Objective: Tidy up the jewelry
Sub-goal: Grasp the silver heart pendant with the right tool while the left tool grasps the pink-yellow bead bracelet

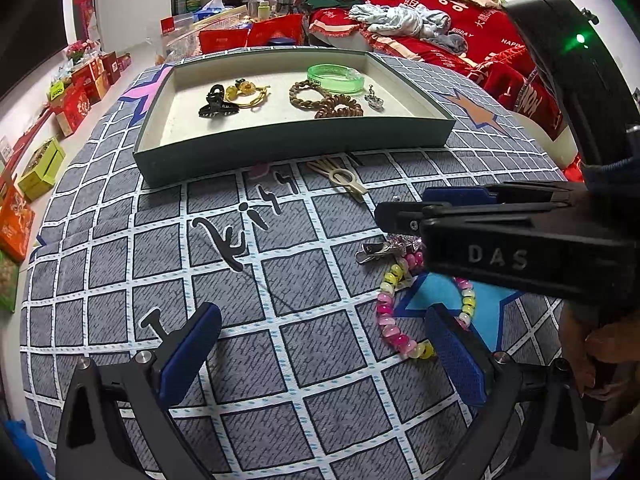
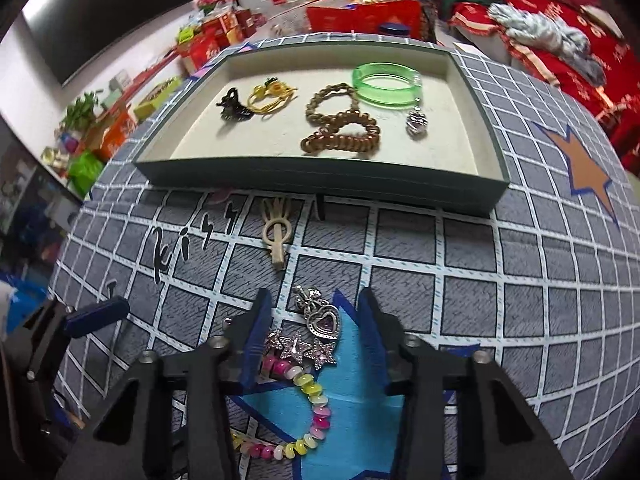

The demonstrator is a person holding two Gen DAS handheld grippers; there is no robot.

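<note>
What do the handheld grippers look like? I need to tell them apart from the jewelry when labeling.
Both are matte black plastic with silver screws and two flat fingers faced with textured blue pads. The right gripper has "DAS" embossed on its side, and its black housing carries a green light. The left gripper shows no lettering.

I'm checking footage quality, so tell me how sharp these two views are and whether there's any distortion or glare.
Left wrist view: strong fisheye bending, dark corners, tray and bead bracelet sharp, a green LED glares on the right gripper. Right wrist view: same bending, left edge smeared, star clip crisp.
</note>
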